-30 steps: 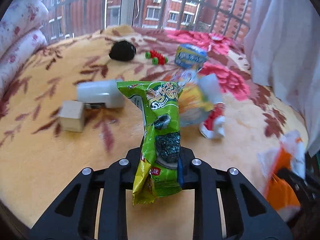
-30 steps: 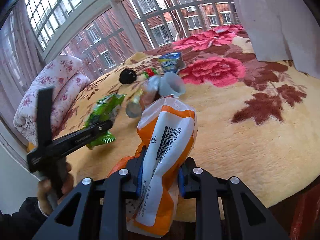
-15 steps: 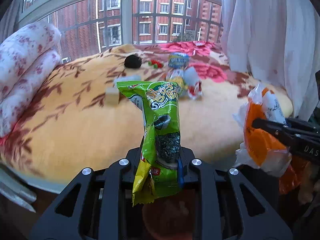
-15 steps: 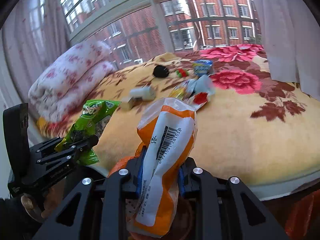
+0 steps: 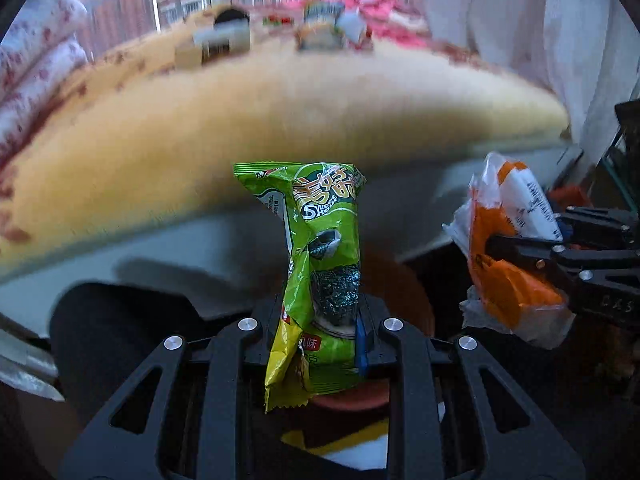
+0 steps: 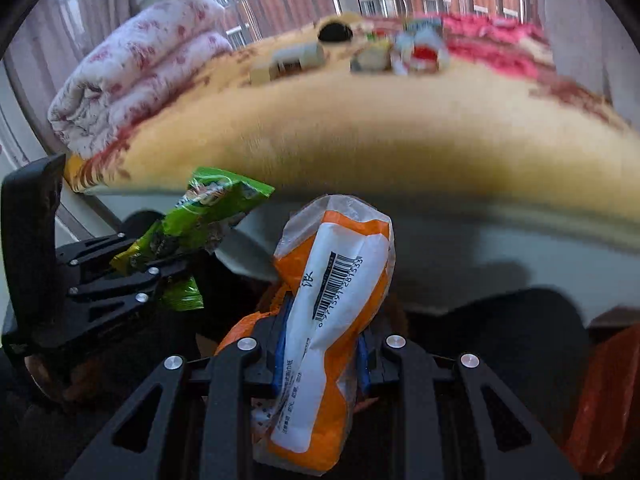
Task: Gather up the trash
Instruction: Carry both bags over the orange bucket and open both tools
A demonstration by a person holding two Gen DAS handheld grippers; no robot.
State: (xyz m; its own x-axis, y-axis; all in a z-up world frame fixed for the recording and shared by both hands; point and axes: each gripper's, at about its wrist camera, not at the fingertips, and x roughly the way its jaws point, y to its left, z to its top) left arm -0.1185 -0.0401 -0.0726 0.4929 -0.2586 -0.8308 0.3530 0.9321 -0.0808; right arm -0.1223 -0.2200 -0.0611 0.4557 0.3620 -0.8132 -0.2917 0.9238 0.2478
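My left gripper point(image 5: 320, 320) is shut on a green seaweed snack wrapper point(image 5: 320, 248), held upright below the bed's front edge. It also shows in the right wrist view point(image 6: 160, 264) with the green wrapper point(image 6: 208, 208). My right gripper point(image 6: 320, 344) is shut on an orange and white wrapper point(image 6: 332, 312), also seen in the left wrist view point(image 5: 508, 256). Both grippers hang over a dark reddish round container point(image 5: 404, 280), mostly hidden. More trash point(image 5: 324, 32) lies far off on the bed.
The yellow floral blanket point(image 5: 240, 120) covers the bed, with a white bottle point(image 5: 224, 40), a wooden block point(image 5: 186, 54) and a black object point(image 5: 232, 18) on it. A rolled quilt point(image 6: 140, 60) lies left. A white curtain point(image 5: 520, 20) hangs right. An orange bag point(image 6: 608, 396) shows low right.
Both grippers have pulled back from the bed and dropped below its front edge, each still holding its wrapper. The bed's objects now look far off and blurred.
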